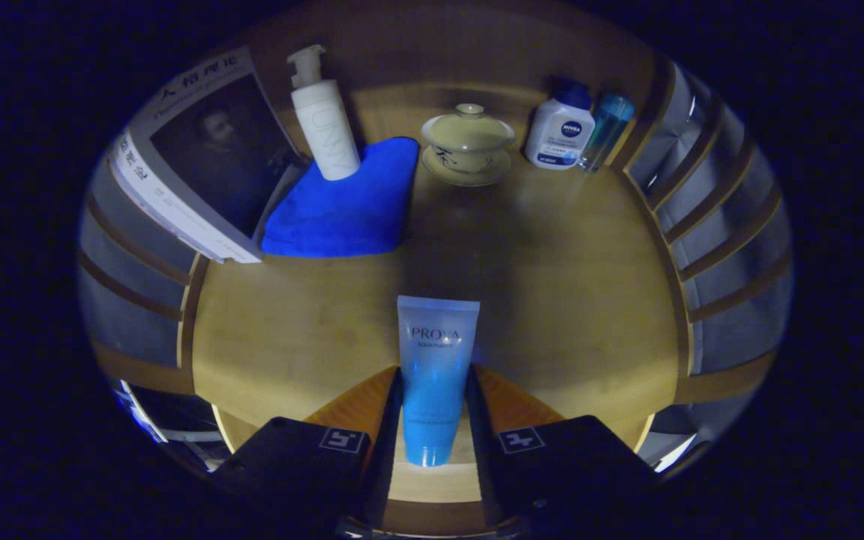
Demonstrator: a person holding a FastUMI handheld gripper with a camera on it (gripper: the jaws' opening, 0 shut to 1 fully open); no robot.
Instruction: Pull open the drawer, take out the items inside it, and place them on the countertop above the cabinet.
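Observation:
A light blue squeeze tube (436, 375) lies between my two fingers, its cap toward me and its flat crimped end pointing away. My gripper (434, 390) is shut on the blue tube, with both fingers pressing its sides. The tube is just over the wooden countertop (582, 300), near its front edge; whether it touches the wood I cannot tell.
Beyond the fingers stand a white pump bottle (325, 120) on a blue cloth (346, 206), a lidded tea bowl on a saucer (468, 144), a white lotion bottle (560, 129) and a small clear blue bottle (606, 129). A book (196, 154) leans at the back left. Slatted rails (717, 202) flank the countertop.

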